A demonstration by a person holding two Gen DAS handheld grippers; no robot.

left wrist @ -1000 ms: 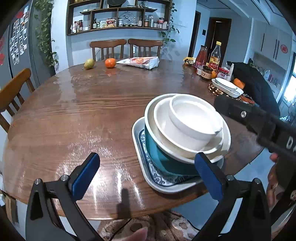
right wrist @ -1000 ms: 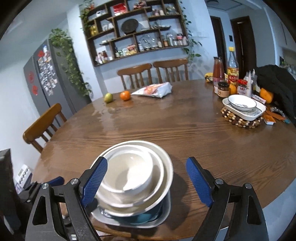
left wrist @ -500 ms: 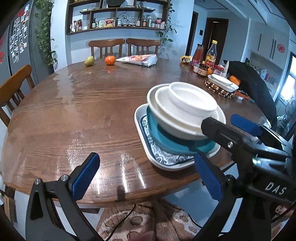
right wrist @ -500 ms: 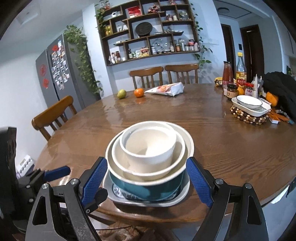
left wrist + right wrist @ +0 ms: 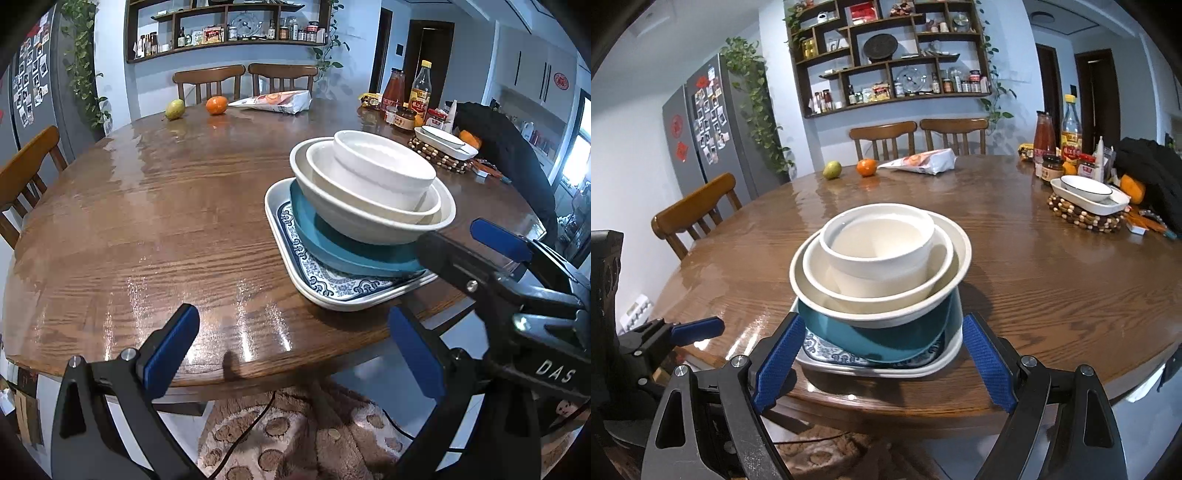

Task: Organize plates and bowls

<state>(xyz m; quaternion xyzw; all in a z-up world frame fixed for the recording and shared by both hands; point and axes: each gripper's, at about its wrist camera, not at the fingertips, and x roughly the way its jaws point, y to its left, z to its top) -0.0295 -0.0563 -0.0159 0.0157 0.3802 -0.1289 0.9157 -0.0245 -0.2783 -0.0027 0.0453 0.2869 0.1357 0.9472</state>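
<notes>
A stack of dishes stands near the table's front edge: a rectangular blue-patterned plate at the bottom, a teal bowl on it, then two nested cream bowls and a small white bowl on top. My right gripper is open, with its blue pads on either side of the plate's front edge. My left gripper is open and empty over the table edge, left of the stack. The right gripper also shows in the left wrist view.
A pear, an orange and a snack bag lie at the far side of the table. Bottles and jars, a white dish on a beaded trivet and a black bag are at the right. Chairs surround the table.
Both grippers have dropped lower and moved closer to the table edge. The right gripper has come in around the front of the stack. The dishes have not moved.
</notes>
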